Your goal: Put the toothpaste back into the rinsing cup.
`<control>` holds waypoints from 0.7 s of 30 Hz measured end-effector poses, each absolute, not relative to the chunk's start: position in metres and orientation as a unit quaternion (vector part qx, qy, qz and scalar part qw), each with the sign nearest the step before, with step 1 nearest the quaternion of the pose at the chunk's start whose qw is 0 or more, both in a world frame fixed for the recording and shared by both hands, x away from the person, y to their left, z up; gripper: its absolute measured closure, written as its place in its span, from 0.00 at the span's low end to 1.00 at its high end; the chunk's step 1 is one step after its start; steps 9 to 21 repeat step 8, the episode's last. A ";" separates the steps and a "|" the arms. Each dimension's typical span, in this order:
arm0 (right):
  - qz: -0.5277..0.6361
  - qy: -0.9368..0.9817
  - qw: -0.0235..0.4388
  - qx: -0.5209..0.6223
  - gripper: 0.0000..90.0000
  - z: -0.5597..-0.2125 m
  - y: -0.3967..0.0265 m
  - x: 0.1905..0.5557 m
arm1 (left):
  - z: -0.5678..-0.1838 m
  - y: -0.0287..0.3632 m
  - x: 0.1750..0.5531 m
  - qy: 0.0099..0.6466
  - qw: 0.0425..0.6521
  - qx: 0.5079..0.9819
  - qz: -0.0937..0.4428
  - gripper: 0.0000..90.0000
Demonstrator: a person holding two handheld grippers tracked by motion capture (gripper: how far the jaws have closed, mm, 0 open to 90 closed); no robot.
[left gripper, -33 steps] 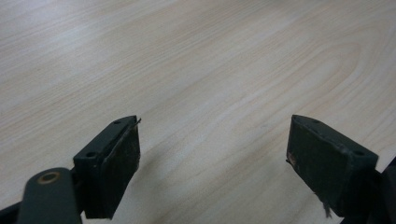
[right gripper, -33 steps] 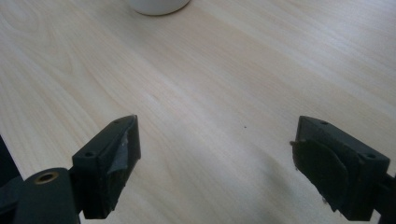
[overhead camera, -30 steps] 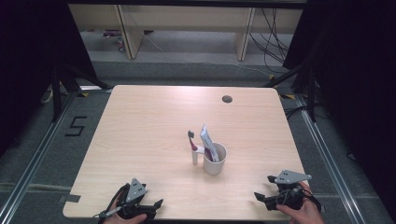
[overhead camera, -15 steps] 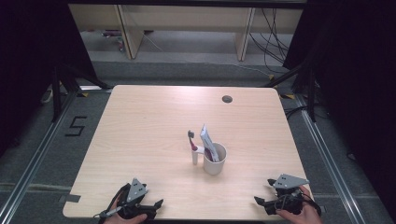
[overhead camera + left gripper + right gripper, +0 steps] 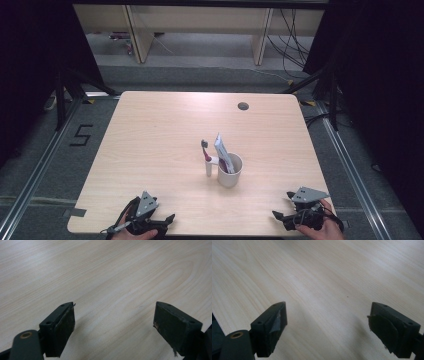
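A white cup [image 5: 230,170] stands near the middle of the wooden table [image 5: 165,130], with a toothpaste tube [image 5: 223,151] leaning out of it. A toothbrush [image 5: 206,157] with a red and white handle stands upright against the cup's left side. My left gripper [image 5: 165,220] rests at the front left edge of the table, held by a hand, open with nothing between its jaws. My right gripper [image 5: 279,216] sits at the front right edge, also open and empty. Both gripper views look along wide-apart black jaws onto bare wood: left gripper [image 5: 113,322], right gripper [image 5: 328,325].
A round cable hole [image 5: 243,106] lies near the table's far right. Black curtains hang on both sides, wooden furniture legs [image 5: 135,30] stand behind the table, and a floor mark "5" [image 5: 80,135] shows at the left.
The right gripper has drifted back toward the front edge of the table. The left gripper, cup, toothbrush and toothpaste tube stayed where they were.
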State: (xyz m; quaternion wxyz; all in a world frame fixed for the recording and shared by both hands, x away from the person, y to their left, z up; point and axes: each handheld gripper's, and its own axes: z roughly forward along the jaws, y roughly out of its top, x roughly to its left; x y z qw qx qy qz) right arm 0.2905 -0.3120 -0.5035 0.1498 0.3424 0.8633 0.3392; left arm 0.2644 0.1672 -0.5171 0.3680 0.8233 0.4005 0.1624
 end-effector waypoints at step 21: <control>0.339 0.863 0.150 0.343 0.18 -0.503 -0.312 0.291 | -0.517 0.168 0.264 0.399 0.368 0.823 0.166 0.19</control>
